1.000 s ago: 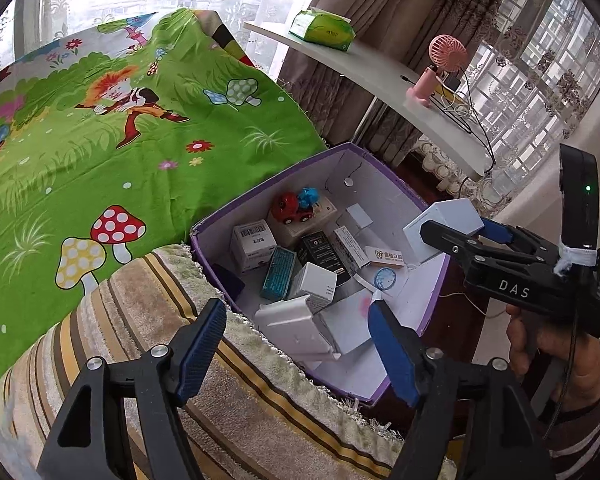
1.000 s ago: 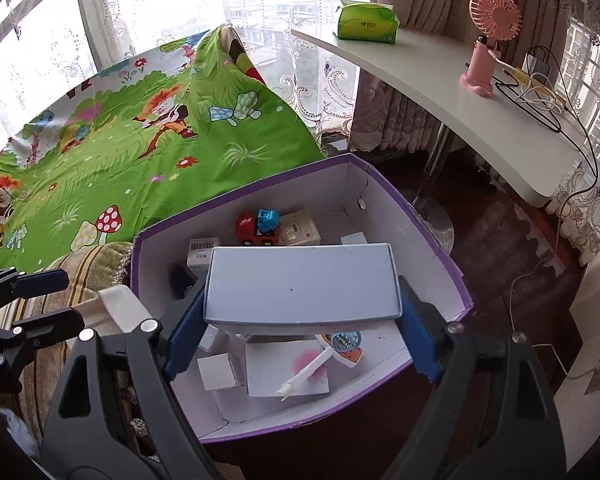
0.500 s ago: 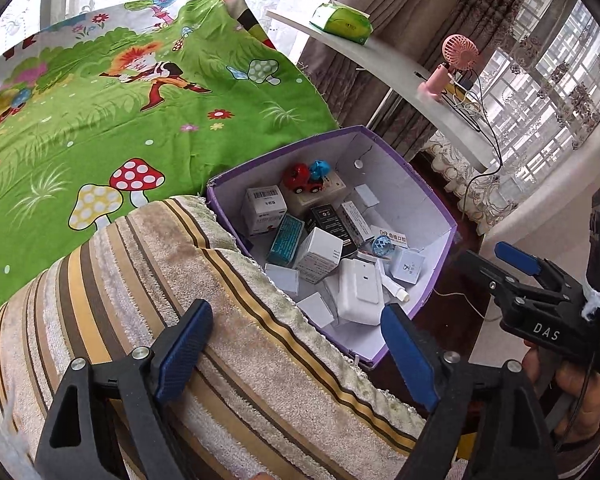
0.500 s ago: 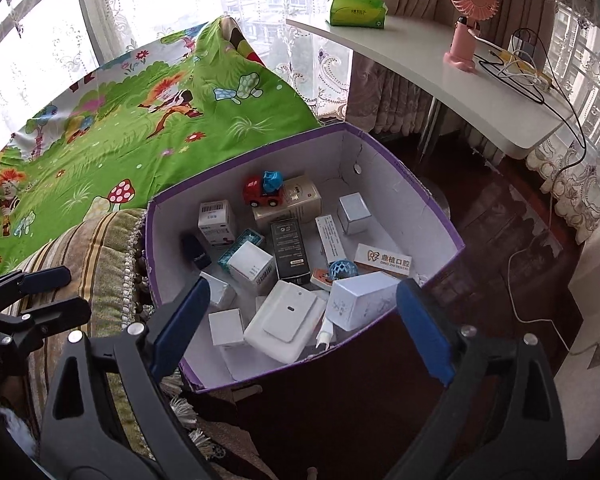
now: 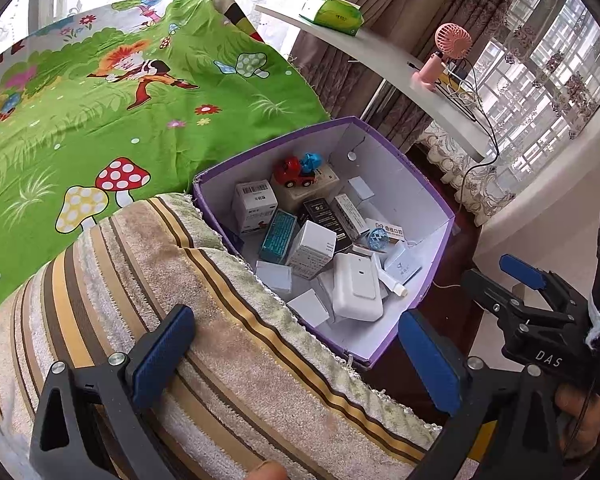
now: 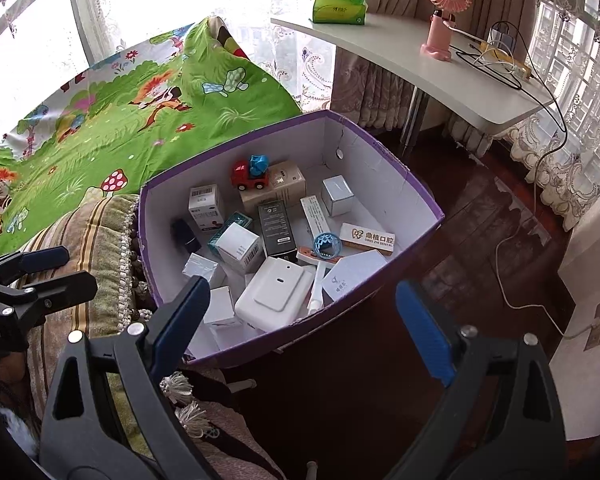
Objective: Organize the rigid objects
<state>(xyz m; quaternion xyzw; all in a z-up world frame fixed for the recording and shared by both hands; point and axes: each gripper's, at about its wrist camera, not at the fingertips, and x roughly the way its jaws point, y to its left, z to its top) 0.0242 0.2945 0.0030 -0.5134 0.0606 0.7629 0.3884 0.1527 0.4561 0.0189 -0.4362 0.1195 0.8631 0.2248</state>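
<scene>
Purple-rimmed box (image 6: 400, 192) sits beside the striped towel (image 5: 228, 352), holding small cartons, a red toy truck (image 6: 250, 174) and a white flat device (image 6: 276, 294). Left gripper (image 5: 296, 354) over towel: fingers have just been opening, wide, nothing between. Right gripper (image 6: 302, 322): fingers spread wide, empty.

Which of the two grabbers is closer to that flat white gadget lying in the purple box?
Right, as far as I can judge. The right gripper hangs open just over the box's near edge by the white gadget. The left gripper, also open, sits back over the striped towel.
</scene>
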